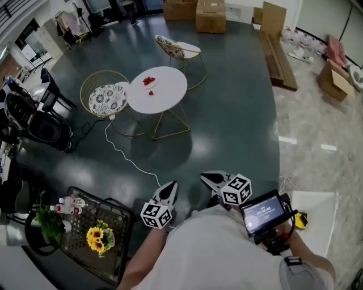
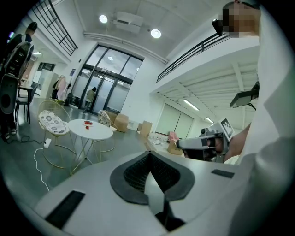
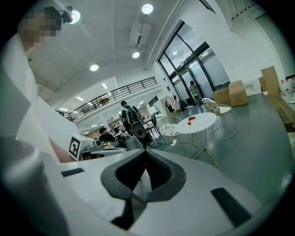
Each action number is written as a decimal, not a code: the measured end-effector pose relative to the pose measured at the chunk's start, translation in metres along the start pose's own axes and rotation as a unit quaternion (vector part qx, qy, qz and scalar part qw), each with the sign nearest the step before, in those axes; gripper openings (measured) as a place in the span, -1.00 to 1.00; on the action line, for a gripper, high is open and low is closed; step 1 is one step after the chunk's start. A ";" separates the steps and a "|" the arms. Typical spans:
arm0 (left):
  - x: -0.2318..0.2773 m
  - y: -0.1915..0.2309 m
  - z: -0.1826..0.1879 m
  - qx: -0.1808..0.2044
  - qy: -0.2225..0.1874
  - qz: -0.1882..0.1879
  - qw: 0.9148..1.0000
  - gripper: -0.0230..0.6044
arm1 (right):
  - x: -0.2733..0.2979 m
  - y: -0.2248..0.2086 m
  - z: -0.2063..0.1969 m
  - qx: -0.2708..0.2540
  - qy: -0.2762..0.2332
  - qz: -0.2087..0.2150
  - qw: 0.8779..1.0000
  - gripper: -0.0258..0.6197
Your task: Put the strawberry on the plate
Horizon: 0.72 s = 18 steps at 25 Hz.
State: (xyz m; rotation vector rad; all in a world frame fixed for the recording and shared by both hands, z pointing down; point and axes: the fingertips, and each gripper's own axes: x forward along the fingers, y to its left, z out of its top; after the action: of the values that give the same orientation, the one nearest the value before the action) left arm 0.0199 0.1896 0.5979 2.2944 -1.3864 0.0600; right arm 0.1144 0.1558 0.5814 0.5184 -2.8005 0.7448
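Note:
Far ahead stands a round white table [image 1: 164,93]. On it a small plate [image 1: 149,82] holds red strawberries, and one loose strawberry [image 1: 151,93] lies on the tabletop just in front of the plate. Both grippers are held close to the person's chest, well short of the table. My left gripper [image 1: 172,186] is shut with nothing in it, and so is my right gripper [image 1: 206,177]. The left gripper view shows its jaws [image 2: 148,156] pressed together and the table [image 2: 90,129] at the far left. In the right gripper view the jaws [image 3: 146,152] are closed and the table [image 3: 199,122] is distant.
Two wire chairs [image 1: 105,97] [image 1: 180,50] flank the table. A white cable [image 1: 126,156] runs across the dark floor. A black wire cart with sunflowers [image 1: 98,238] is at lower left, equipment [image 1: 39,124] at left, cardboard boxes [image 1: 210,14] at the back. A small screen [image 1: 262,212] sits by the right hand.

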 end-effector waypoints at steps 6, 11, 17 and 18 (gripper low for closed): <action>0.015 0.007 -0.001 -0.005 0.018 0.007 1.000 -0.91 | 0.009 -0.018 0.003 0.016 0.010 0.011 1.000 -0.90; 0.034 0.011 0.007 -0.017 0.015 0.007 1.000 -0.91 | 0.017 -0.041 0.017 0.015 0.014 0.021 1.000 -0.90; 0.075 0.025 0.032 -0.016 0.013 0.017 1.000 -0.91 | 0.030 -0.079 0.050 0.012 0.007 0.037 0.999 -0.90; 0.081 0.030 0.034 -0.013 0.015 0.020 1.000 -0.91 | 0.032 -0.088 0.052 0.010 0.007 0.041 0.999 -0.90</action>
State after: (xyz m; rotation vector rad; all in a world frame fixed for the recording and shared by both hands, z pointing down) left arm 0.0279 0.0970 0.5994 2.2366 -1.4103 0.0879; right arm 0.1137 0.0484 0.5845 0.4035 -2.8182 0.7908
